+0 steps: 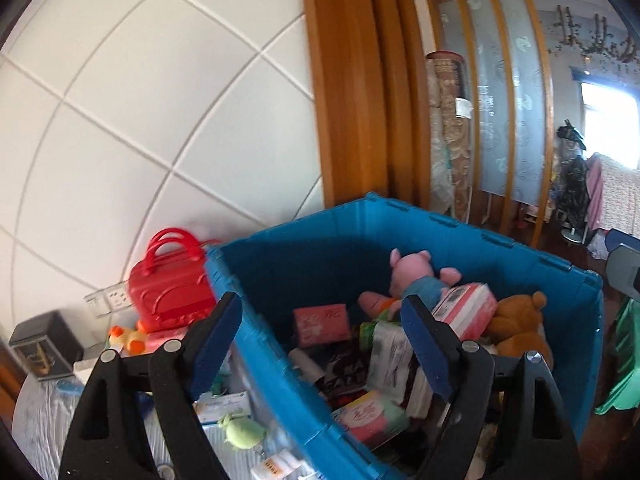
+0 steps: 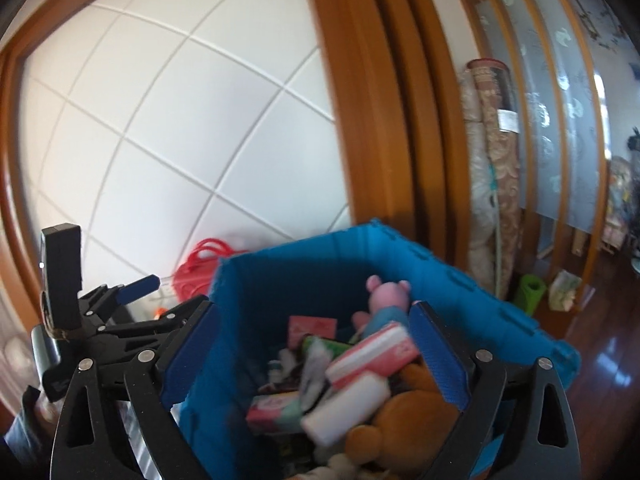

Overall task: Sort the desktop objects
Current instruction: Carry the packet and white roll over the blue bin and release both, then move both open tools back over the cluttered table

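Blue-padded tongs point(image 2: 316, 356) gape over a toy-crammed blue crate point(image 2: 280, 276).

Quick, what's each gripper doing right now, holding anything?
Left gripper: open, holding nothing, over the blue plastic crate.
Right gripper: open, holding nothing, over the same crate.

Left black two-finger gripper with blue pads point(image 1: 322, 340) is sitting at the bottom of its frame, jaws standing wide, nothing pinched. Right black two-finger gripper with blue pads point(image 2: 316, 354) is doing the same, jaws wider. The left gripper is also showing at the right view's lower left.
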